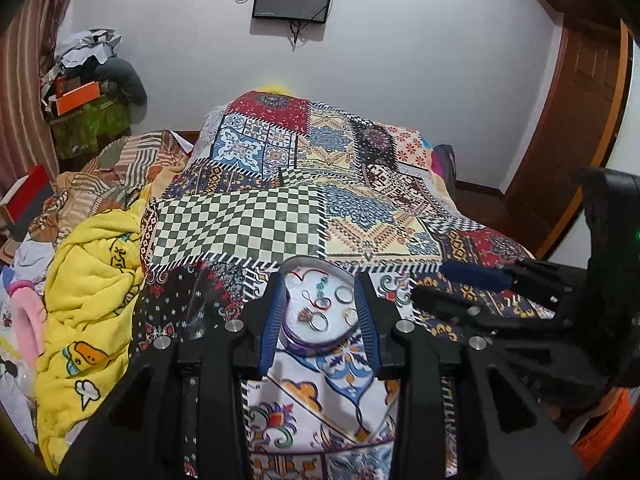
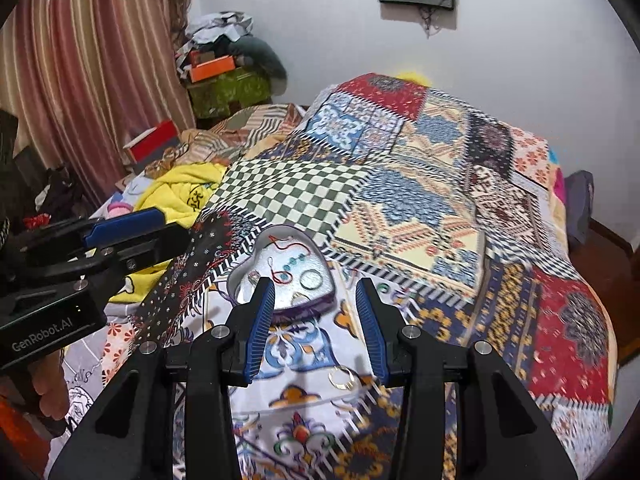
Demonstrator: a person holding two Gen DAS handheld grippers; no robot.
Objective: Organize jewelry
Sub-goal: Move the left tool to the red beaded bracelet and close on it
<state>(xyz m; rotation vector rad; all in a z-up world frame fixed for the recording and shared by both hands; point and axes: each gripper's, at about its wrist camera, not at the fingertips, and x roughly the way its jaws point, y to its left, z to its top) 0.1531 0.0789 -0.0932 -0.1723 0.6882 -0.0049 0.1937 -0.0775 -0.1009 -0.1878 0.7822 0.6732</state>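
A patchwork bedspread (image 2: 420, 200) covers a bed in a cluttered bedroom. On it lies a heart-shaped tin (image 2: 280, 276) of rings, between the parted fingers of the left gripper (image 1: 320, 316). The right gripper (image 2: 316, 328), empty, spreads wide above a loose ring (image 2: 342, 378).

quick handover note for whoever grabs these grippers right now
Left gripper: open, empty, its fingers either side of the heart-shaped tin.
Right gripper: open, empty, just short of the tin.
The tin sits on the patchwork bedspread and holds rings and a red cord bracelet.
One ring lies loose on the bedspread near the right gripper.
Left to do: put that ring into the tin.
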